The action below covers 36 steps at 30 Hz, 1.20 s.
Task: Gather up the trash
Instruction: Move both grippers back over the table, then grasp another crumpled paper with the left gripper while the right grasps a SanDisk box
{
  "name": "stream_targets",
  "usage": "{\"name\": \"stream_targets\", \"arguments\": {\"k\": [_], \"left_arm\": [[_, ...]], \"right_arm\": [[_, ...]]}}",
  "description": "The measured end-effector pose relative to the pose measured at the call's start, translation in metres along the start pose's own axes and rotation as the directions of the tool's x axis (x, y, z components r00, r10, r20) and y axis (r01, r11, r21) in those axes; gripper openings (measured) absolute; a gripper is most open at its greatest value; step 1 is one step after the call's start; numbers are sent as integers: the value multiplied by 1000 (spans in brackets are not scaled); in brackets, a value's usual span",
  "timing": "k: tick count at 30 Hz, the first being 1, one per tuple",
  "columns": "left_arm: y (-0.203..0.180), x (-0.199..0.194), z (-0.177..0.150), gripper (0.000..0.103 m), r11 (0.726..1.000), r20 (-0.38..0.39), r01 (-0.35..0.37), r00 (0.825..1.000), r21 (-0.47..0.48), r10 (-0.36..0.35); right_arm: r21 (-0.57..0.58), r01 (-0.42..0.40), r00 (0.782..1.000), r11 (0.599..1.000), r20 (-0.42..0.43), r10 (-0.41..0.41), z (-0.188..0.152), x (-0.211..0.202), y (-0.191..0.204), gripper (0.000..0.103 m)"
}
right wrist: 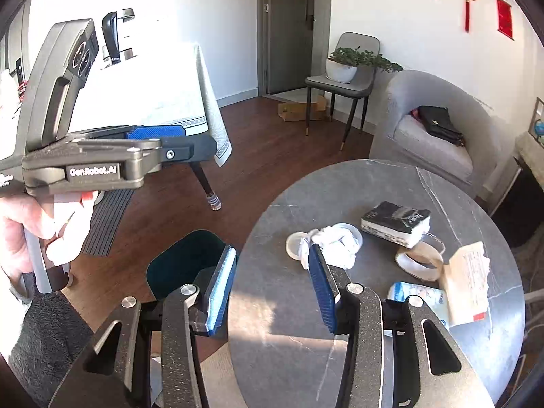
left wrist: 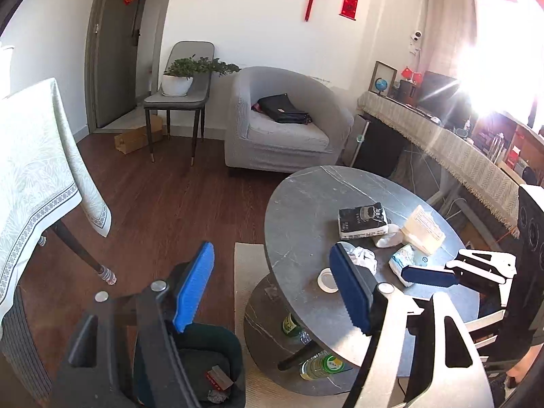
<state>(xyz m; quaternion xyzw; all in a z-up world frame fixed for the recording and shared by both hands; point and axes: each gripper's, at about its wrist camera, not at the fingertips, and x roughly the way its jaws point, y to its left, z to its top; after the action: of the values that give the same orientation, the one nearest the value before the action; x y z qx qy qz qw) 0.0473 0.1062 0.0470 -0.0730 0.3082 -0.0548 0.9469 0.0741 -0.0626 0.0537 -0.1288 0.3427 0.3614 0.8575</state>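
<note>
On the round grey marble bench [right wrist: 340, 183], several pieces of trash are laid out: a crumpled white tissue [right wrist: 335, 243] lying against a small white lid [right wrist: 294, 243], a black-and-white tissue pack [right wrist: 396, 222], a roll of tape [right wrist: 420, 260], a blue-and-white wrapper [right wrist: 413, 294] and a torn cardboard box [right wrist: 467, 284]. Beside the bench, on the wooden floor, a dark bin [left wrist: 210, 363] is placed; scraps are seen lying inside it. The left tongs [left wrist: 272, 289] are held with their blue pads wide apart, nothing between them, one finger above the bin and the other above the bench edge. The right tongs [right wrist: 272, 285] are likewise held apart and empty, just short of the crumpled tissue. Bottles [left wrist: 306, 350] are stored on the lower shelf under the bench.
</note>
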Motion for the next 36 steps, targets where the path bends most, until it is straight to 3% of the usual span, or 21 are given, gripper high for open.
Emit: {"name": "stream_targets", "arguments": {"k": [6, 10, 19, 23, 25, 36], "left_arm": [[-50, 33, -8, 74, 992, -61, 46, 997, 119, -39], [-73, 58, -16, 74, 988, -104, 72, 993, 139, -58], [-105, 101, -25, 65, 972, -169, 58, 985, 228, -20], [-110, 113, -28, 59, 970, -191, 46, 982, 240, 1], [-110, 118, -29, 51, 970, -201, 46, 980, 240, 3], [-110, 116, -24, 43, 979, -185, 74, 982, 191, -38]], "right_arm": [[78, 69, 997, 995, 22, -71, -20, -26, -44, 49], [113, 105, 993, 988, 42, -110, -33, -42, -70, 54], [199, 126, 990, 972, 35, -135, -60, -53, -119, 58], [213, 129, 990, 968, 29, -138, -70, -55, -130, 63], [224, 133, 990, 966, 21, -141, -75, -55, -134, 63], [243, 138, 989, 960, 21, -148, -78, -47, -142, 63]]}}
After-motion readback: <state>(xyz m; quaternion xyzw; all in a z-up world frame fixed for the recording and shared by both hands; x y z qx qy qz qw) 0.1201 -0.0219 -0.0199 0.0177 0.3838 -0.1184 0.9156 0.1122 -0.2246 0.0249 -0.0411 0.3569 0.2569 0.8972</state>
